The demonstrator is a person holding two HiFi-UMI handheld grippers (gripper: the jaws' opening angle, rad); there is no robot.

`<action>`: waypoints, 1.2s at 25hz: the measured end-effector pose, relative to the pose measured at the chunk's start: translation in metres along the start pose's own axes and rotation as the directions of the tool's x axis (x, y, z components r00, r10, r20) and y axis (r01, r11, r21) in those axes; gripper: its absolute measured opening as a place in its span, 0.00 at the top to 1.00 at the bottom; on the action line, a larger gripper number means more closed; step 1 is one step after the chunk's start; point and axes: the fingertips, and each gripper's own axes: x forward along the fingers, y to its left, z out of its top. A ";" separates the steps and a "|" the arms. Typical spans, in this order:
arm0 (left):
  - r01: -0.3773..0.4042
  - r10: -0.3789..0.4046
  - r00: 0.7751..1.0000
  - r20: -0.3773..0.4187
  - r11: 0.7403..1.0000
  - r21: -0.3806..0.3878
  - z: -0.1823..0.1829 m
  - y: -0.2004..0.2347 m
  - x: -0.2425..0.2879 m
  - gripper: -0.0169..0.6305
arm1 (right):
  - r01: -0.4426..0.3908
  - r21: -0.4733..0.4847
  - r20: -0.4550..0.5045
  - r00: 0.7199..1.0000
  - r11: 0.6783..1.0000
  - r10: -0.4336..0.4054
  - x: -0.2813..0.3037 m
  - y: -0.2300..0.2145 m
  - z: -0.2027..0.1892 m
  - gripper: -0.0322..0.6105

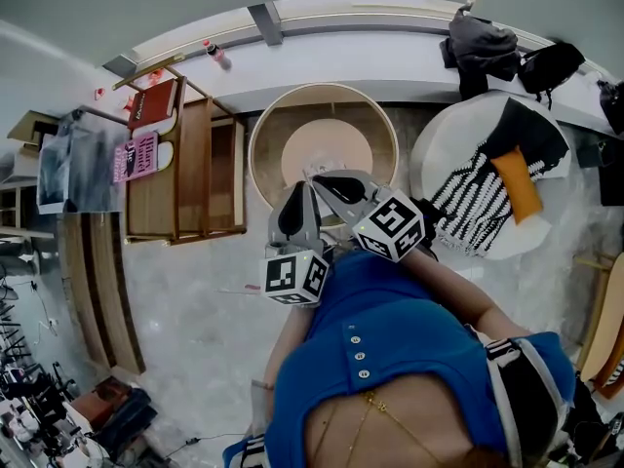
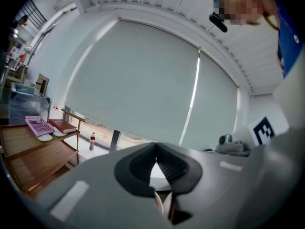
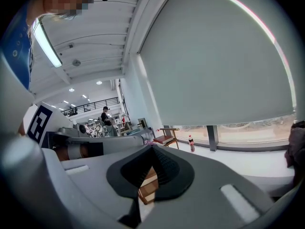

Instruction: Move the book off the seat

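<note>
A red book (image 1: pixel 152 103) and a pink book (image 1: pixel 136 156) lie on the wooden slatted seat (image 1: pixel 193 169) at the left. In the left gripper view the pink book (image 2: pixel 39 125) and the red book (image 2: pixel 62 125) sit far off at the left edge. The right gripper view shows the red book (image 3: pixel 162 139) small, just past its jaws. My left gripper (image 1: pixel 301 193) and right gripper (image 1: pixel 327 181) are held close to my body, side by side above a round wooden chair (image 1: pixel 268 130). Both are shut and empty: left gripper (image 2: pixel 156 156), right gripper (image 3: pixel 152 149).
A drink bottle (image 1: pixel 214 52) stands on the window ledge behind the seat. At the right, a white round chair (image 1: pixel 439 149) carries a striped cloth (image 1: pixel 478 188) and an orange item (image 1: pixel 515 185). Dark bags (image 1: pixel 483 47) lie on the ledge. Cluttered shelving fills the lower left.
</note>
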 end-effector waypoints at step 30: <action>-0.041 0.040 0.999 -0.023 0.999 -0.018 -0.007 0.012 -0.009 0.97 | -0.008 -0.001 -0.035 0.999 1.000 0.008 0.003 0.006 -0.007 0.95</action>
